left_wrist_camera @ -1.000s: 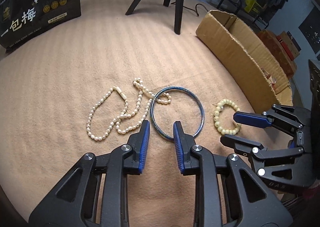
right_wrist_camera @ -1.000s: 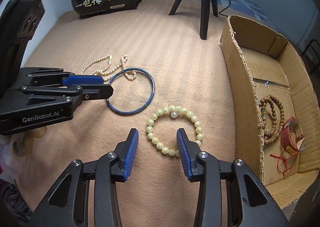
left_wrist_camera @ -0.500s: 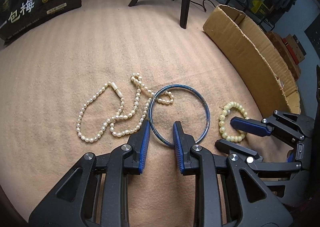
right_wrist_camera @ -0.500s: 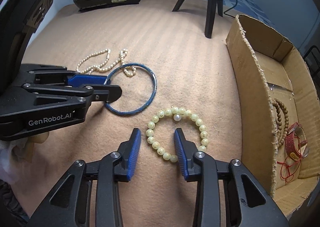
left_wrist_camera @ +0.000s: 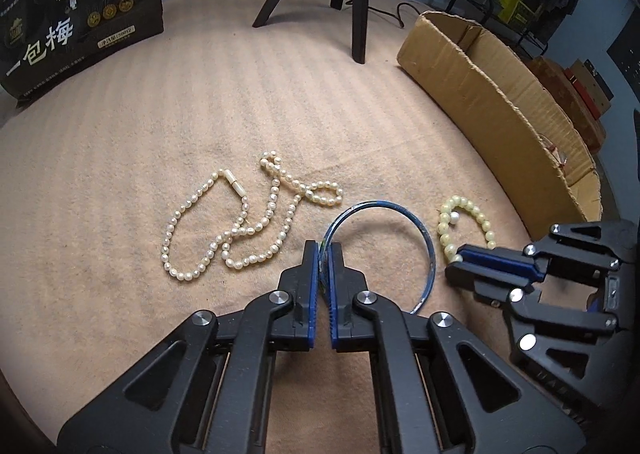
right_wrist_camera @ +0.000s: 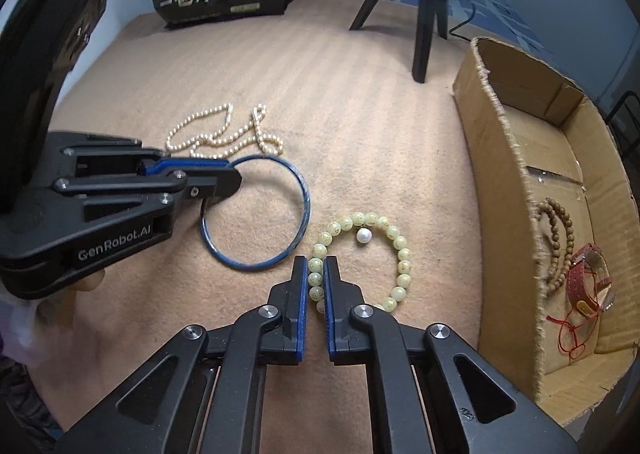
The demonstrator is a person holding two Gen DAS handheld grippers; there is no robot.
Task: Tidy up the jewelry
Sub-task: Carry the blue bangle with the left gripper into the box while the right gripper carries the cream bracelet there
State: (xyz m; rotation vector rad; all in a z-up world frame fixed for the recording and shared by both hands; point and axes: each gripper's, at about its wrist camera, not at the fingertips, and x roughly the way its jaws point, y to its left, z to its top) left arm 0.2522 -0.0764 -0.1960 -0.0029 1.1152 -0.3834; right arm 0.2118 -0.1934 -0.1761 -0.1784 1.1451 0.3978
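Fingers on both sides have just been closing. My left gripper (left_wrist_camera: 323,254) is clamping the near-left rim of the blue bangle (left_wrist_camera: 420,230); it's stiff, thin, prob. slippery, so I'm squeezing across the rim. My right gripper (right_wrist_camera: 316,274) is pinching the bead bracelet (right_wrist_camera: 400,254) on its left beads; light, floppy, w/ stretchy cord I guess. Both are lying on the blanket (right_wrist_camera: 360,113), cardboard box (right_wrist_camera: 500,181) at right.

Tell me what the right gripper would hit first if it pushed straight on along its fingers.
The right gripper is already shut on the pale green bead bracelet and angled down. Going on, it would probably press those beads into the tan blanket directly beneath; nothing else seems to lie between.
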